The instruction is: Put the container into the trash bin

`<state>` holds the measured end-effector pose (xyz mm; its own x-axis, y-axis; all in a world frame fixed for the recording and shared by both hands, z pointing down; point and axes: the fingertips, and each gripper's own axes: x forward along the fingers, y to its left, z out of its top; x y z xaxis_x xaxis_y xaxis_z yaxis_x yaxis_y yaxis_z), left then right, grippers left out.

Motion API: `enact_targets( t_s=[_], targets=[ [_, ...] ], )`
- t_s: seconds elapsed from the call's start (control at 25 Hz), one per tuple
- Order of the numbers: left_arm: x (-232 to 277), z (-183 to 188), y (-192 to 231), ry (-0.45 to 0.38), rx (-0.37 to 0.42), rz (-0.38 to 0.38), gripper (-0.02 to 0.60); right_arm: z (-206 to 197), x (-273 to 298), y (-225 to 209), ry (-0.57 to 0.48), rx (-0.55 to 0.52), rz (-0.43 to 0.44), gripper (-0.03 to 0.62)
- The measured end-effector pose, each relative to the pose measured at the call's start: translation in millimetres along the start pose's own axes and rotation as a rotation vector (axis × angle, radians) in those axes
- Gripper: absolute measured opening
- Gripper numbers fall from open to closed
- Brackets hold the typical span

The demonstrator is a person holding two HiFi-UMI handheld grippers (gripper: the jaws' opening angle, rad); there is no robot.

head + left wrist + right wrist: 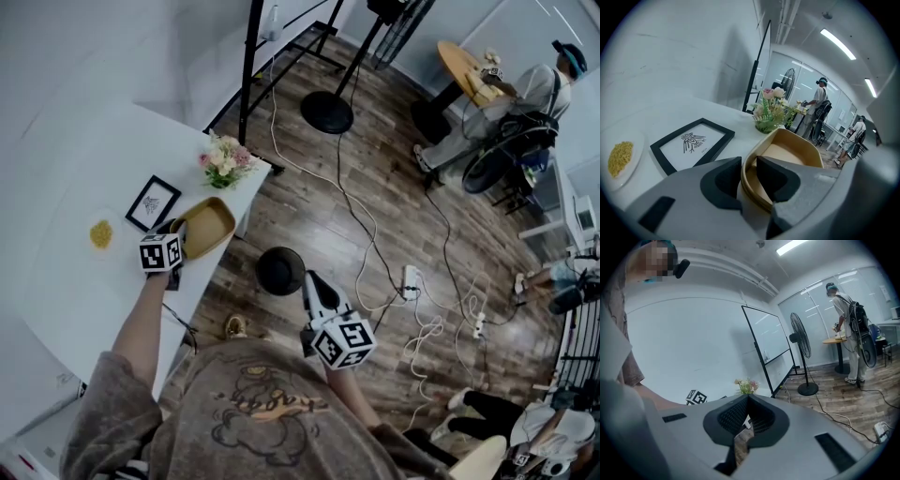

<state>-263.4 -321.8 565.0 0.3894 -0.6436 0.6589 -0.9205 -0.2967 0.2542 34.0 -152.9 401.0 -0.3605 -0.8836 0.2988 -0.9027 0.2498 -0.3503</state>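
Gripping the container by its near rim, the left gripper has one pad inside the wall and the other outside, the jaws drawn in to the wall's thickness and pressing on it. The rim is judged the only part thin enough to pinch, which accounts for this hold. The container rests on the table, directly ahead of the left gripper and near the table edge. It appears empty. A frame lies ahead and to the left of that gripper, flowers stand beyond the container, and a plate of yellow food lies further left. All are clear of the grip.

The right gripper has its jaws together at the tips, nothing between them. It hangs off the table over the floor, seemingly kept out of the way.

The bin stands on the floor, just ahead of the right gripper's tips, below and to the right of the left gripper.

Assessment: grasp made, lift and carry not yet done. Risk: a one-sided rim hold may let the container tilt
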Motion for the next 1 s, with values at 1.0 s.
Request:
enact_targets(
  t_s=[1.0],
  targets=[
    [-30,38,-111,-0.137,-0.019,-0.162,0.081,-5,-46,-26,-0.03,0.038,-0.08,0.002]
  ],
)
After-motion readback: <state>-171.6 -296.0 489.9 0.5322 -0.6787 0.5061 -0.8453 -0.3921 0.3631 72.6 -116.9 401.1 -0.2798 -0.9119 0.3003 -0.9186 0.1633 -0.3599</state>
